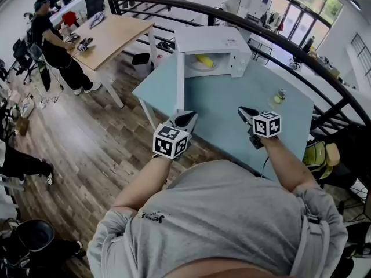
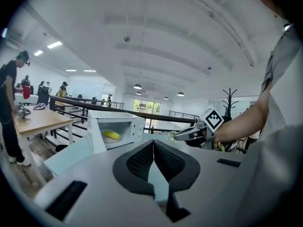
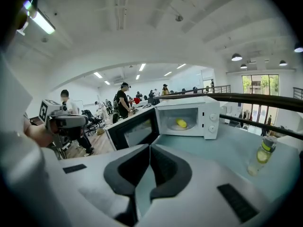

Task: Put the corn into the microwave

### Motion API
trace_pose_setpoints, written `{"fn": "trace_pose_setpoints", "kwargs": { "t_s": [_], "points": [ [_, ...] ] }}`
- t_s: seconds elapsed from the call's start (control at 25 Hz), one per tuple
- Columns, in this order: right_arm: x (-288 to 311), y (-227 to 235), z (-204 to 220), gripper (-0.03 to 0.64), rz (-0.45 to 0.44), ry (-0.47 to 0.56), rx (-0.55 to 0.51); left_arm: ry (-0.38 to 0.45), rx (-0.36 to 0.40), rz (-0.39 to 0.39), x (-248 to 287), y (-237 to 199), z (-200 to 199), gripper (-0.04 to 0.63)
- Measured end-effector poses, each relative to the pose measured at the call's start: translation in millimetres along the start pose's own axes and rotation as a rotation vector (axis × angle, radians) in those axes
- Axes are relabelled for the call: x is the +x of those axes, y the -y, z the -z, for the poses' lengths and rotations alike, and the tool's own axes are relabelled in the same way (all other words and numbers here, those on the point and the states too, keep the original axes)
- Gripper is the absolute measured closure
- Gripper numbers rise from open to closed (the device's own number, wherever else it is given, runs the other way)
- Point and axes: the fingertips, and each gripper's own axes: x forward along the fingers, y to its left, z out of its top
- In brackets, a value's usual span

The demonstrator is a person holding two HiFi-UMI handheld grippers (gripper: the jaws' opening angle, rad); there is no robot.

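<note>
Left of centre, the left tongs [image 1: 185, 119] are closed on nothing. In the upper middle, the corn [image 1: 204, 61] already lies inside the microwave [image 1: 237, 45], whose door [image 1: 180, 77] stands open. Further right, the right tongs [image 1: 248, 114] are also closed and empty. Probably only shutting the door remains.

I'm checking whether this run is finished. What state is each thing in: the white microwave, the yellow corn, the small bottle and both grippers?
White box-shaped microwave: door swung wide open.
Yellow corn cob: lying inside the microwave.
Small clear bottle: upright on the light blue table.
Left gripper: shut, nothing between its jaws.
Right gripper: shut, nothing between its jaws.
</note>
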Motion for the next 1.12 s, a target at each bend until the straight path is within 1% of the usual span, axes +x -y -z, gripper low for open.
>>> {"fn": "trace_pose_setpoints", "kwargs": {
  "t_s": [0.24,0.48,0.6,0.8,0.96,1.12],
  "points": [
    [-38,3,-19,0.597,-0.011,0.058,0.012,0.013,0.023,0.001,-13,16,-17,0.575],
    [-66,10,-32,0.597,-0.080,0.121,-0.006,0.033,0.038,-0.046,-11,38,-30,0.575],
    [-83,15,-29,0.597,-0.126,0.143,0.003,0.040,0.020,-0.076,-4,51,-32,0.575],
    [-109,36,-23,0.597,-0.179,0.131,-0.030,0.061,-0.032,-0.111,20,76,-36,0.575],
    [-130,56,-15,0.597,-0.210,0.131,-0.039,0.061,-0.038,-0.124,39,103,-35,0.575],
    [-149,70,-7,0.597,-0.244,0.141,-0.022,0.050,-0.049,-0.139,55,128,-30,0.575]
  ]
}}
